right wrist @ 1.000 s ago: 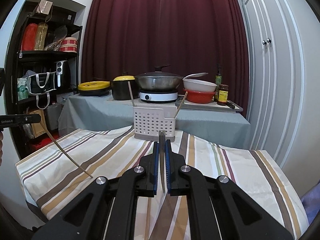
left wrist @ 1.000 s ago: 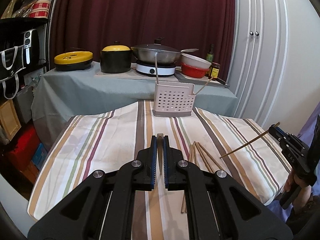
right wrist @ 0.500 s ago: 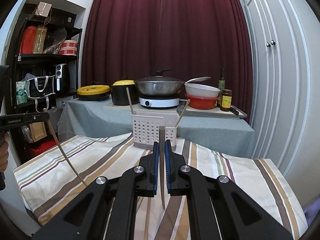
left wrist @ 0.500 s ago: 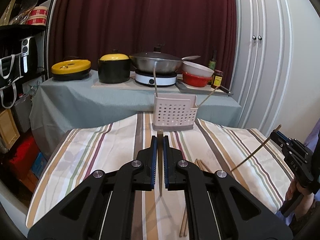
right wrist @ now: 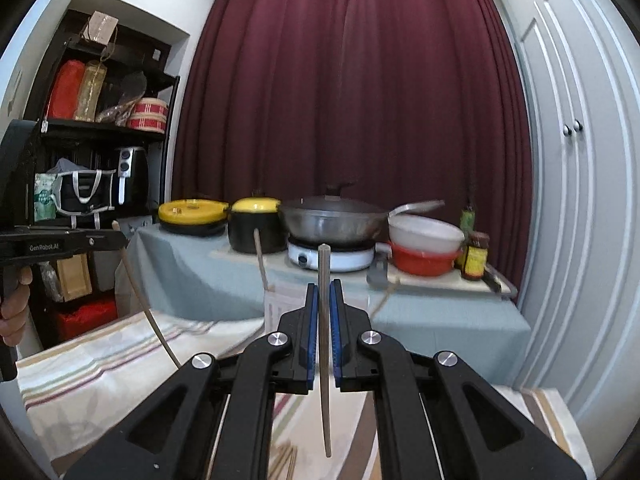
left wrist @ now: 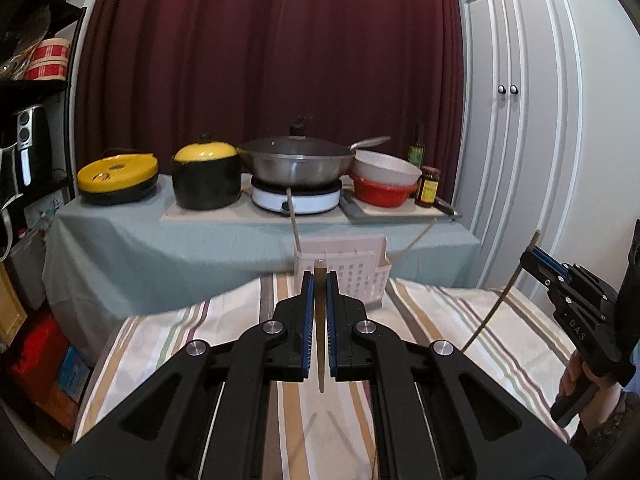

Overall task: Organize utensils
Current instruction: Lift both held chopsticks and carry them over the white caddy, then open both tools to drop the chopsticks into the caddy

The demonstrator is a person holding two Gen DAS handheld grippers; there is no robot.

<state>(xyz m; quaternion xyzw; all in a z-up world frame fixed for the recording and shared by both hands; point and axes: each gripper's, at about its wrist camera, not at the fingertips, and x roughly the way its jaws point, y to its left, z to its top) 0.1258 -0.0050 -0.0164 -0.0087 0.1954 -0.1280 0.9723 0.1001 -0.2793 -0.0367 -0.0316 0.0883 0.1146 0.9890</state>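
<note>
Each gripper, left (left wrist: 320, 312) and right (right wrist: 324, 320), has its jaws clamped on an upright chopstick, the perforated utensil holder (left wrist: 352, 280) straight ahead, nearer the left.

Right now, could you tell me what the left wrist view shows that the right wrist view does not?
Only the left wrist view shows the pink utensil caddy clearly and the right tongs seen from the side, shut on a slanting chopstick.

Only the right wrist view shows the dark shelf with its red packages, loose chopsticks on the striped cloth, and the left tongs from the side.

Both show each tongs shut on a chopstick, the wok, the yellow-lidded pot and the maroon curtain.
</note>
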